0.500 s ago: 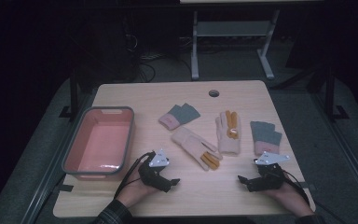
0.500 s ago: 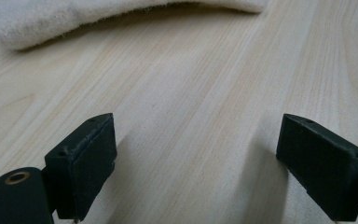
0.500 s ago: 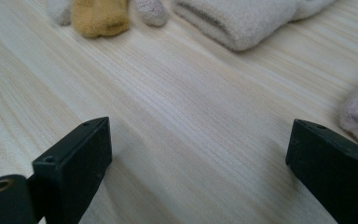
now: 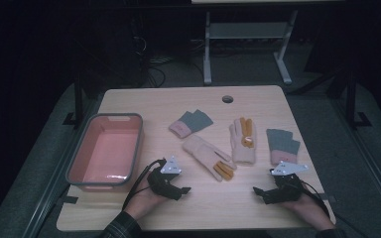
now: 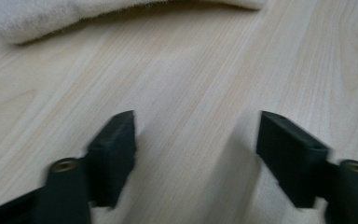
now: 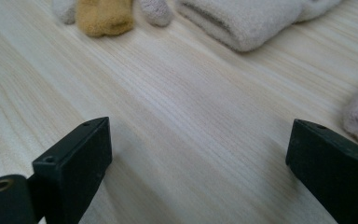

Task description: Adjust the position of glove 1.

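Observation:
Four gloves lie on the wooden table (image 4: 218, 210). At the back sits a grey glove with a pink cuff (image 4: 191, 123), and a second grey and pink glove (image 4: 282, 145) lies at the right. Between them are a cream glove with orange fingers (image 4: 208, 156) and its mate (image 4: 242, 140). My left gripper (image 4: 181, 190) rests low at the near edge, open over bare wood (image 5: 196, 135), with cream glove fabric (image 5: 51, 16) ahead of it. My right gripper (image 4: 258, 191) points left, its jaws wide open (image 6: 200, 140). Orange fingertips (image 6: 105, 16) and a cream cuff (image 6: 247, 23) lie beyond it.
A pink tray with a grey rim (image 4: 140, 144) stands on the left of the table. A round cable hole (image 4: 227, 98) is at the far edge. A metal stand (image 4: 245, 34) rises behind the table. Bare wood stretches between the two grippers.

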### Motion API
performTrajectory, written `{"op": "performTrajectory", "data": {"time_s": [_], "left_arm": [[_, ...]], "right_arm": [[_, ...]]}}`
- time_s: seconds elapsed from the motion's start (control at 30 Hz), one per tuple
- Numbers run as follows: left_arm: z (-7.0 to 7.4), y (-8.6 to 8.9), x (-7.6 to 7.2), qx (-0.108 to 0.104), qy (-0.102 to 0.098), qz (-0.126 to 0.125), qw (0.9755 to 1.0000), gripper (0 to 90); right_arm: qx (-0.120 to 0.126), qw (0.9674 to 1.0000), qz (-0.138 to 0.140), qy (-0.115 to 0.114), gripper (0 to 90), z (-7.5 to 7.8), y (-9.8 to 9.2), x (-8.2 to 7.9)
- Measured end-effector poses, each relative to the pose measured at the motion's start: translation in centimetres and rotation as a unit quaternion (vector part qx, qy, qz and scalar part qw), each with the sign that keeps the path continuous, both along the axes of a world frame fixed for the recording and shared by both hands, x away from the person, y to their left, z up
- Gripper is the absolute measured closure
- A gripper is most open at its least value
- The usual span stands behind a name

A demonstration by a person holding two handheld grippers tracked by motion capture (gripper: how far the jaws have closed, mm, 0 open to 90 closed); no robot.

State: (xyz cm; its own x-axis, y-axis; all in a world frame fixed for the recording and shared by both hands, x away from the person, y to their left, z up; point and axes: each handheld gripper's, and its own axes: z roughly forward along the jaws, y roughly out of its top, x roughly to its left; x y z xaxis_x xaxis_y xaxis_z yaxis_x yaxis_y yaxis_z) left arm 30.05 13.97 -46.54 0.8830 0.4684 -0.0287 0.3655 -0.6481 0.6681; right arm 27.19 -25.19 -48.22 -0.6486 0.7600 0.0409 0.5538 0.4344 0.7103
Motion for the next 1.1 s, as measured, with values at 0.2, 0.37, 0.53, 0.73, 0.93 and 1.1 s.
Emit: {"op": "performTrajectory", "data": {"time_s": [0.2,0.37,0.53,0.73,0.93,1.1], "left_arm": [[1.2,-0.3,0.7,-0.011,0.005,-0.004,0.9999,68.1],[2.1,-0.7,1.7,-0.011,0.003,-0.001,0.9999,89.3],[2.6,-1.2,3.3,-0.02,0.005,0.007,0.9998,89.4],[3.4,-1.8,4.8,-0.025,0.0,0.018,0.9995,89.4],[3.8,-3.0,6.6,-0.027,-0.005,0.026,0.9993,89.4],[3.8,-3.8,8.3,-0.021,-0.013,0.028,0.9993,89.4]], "right_arm": [[0.0,1.0,-0.002,0.001,6.6,0.0,0.1,0.0],[0.0,1.0,-0.002,0.001,6.6,0.0,0.1,0.0],[0.001,1.0,0.0,0.001,6.6,0.0,0.1,0.1],[0.001,1.0,0.0,0.002,6.6,0.0,0.1,0.1],[0.001,1.0,0.0,0.001,6.6,0.0,0.1,0.1],[0.0,1.0,0.001,0.0,6.7,0.0,0.1,0.1]]}}
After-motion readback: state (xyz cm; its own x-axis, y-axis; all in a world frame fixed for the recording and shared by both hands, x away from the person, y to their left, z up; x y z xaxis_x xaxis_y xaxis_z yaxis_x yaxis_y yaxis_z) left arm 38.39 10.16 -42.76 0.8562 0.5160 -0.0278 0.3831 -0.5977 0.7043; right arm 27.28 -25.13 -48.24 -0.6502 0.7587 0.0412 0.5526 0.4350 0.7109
